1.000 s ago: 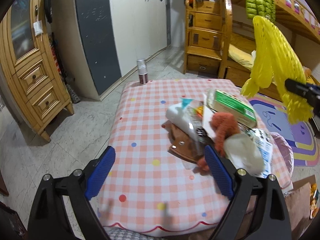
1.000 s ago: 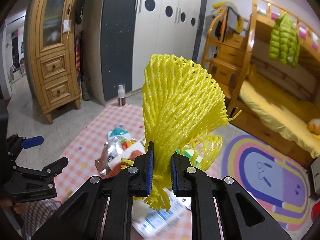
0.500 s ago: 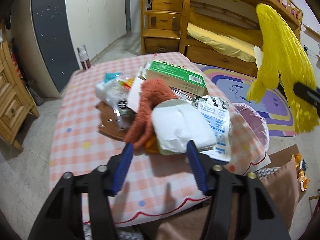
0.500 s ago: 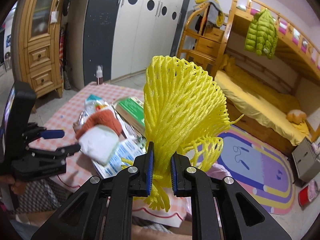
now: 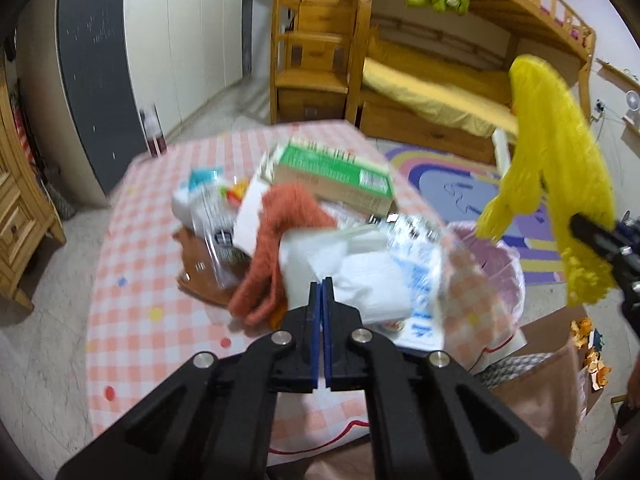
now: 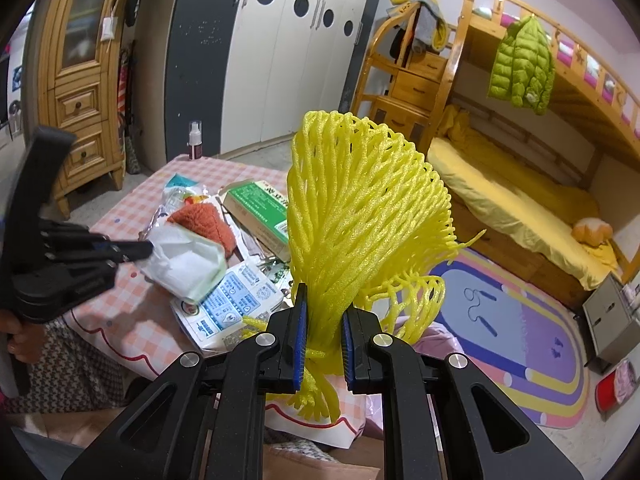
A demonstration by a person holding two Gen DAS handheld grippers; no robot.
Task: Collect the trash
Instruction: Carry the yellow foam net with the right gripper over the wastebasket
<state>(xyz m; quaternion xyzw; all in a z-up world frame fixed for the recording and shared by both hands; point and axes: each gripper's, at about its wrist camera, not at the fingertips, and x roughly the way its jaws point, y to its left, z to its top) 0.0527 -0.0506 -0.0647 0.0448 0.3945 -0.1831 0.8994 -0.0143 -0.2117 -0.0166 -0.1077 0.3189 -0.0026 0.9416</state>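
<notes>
My right gripper [image 6: 323, 344] is shut on a yellow foam net [image 6: 360, 208] and holds it up beside the table; the net also shows in the left wrist view [image 5: 556, 184]. My left gripper [image 5: 321, 312] is shut on the edge of a crumpled white wrapper [image 5: 360, 280], which also shows in the right wrist view [image 6: 184, 256]. The wrapper lies on a trash pile with an orange fuzzy cloth [image 5: 280, 232], a green-and-white box [image 5: 332, 176] and a blue-printed bag [image 6: 236, 304] on the pink checked table [image 5: 140, 280].
A pink-lined bin [image 5: 492, 256] stands at the table's right edge. A spray bottle [image 6: 195, 140] stands at the far table corner. A wooden cabinet [image 6: 80, 80], wardrobe [image 6: 280, 52] and bunk bed [image 6: 520, 152] surround the table. A cardboard box [image 5: 560, 392] is at lower right.
My left gripper closed from wide open and moved forward onto the white wrapper. My right gripper kept its hold on the yellow net and swung slightly to the right.
</notes>
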